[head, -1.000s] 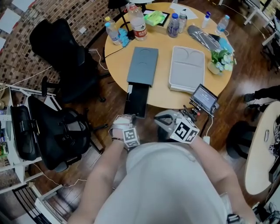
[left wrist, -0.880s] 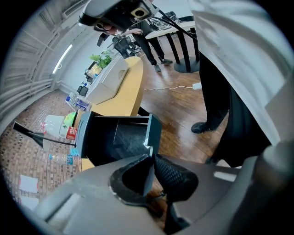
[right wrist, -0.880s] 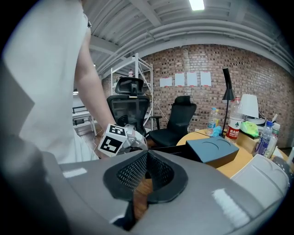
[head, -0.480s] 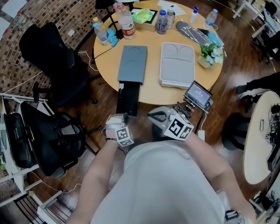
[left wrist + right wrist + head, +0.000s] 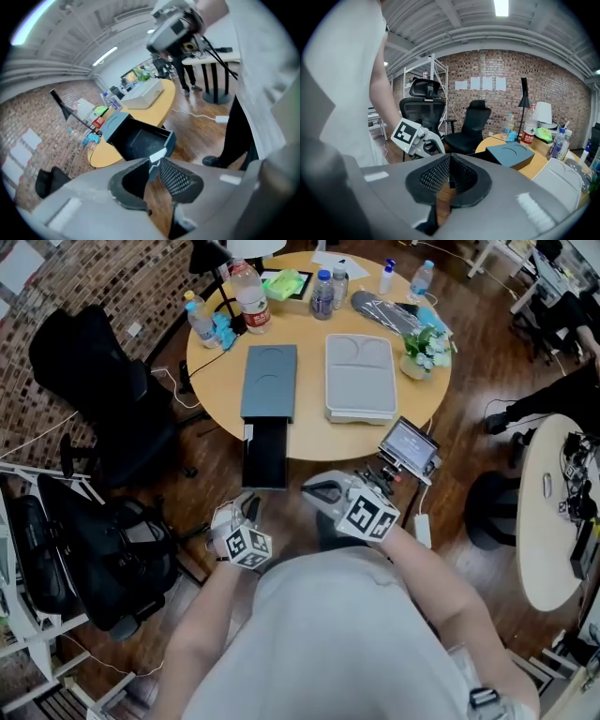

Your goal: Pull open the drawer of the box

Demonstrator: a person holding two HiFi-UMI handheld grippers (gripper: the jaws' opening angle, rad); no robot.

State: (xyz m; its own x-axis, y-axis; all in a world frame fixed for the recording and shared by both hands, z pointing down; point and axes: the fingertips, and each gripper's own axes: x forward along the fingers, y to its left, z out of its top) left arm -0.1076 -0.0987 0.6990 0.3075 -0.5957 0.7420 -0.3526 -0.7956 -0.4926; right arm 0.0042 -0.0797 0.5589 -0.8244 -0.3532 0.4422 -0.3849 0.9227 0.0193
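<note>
Your left gripper (image 5: 153, 165) has drawn back from the drawer (image 5: 264, 453), jaws just opened and empty (a narrow gap). The drawer juts from the box (image 5: 270, 382) past the table (image 5: 314, 439) edge. Your right gripper (image 5: 449, 158) is pressed together, empty.

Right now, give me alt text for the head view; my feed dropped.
The drawer of the grey box is pulled open, overhanging the round table. The left gripper sits clear of it, jaws just opening with nothing between them; the right gripper is alongside.
</note>
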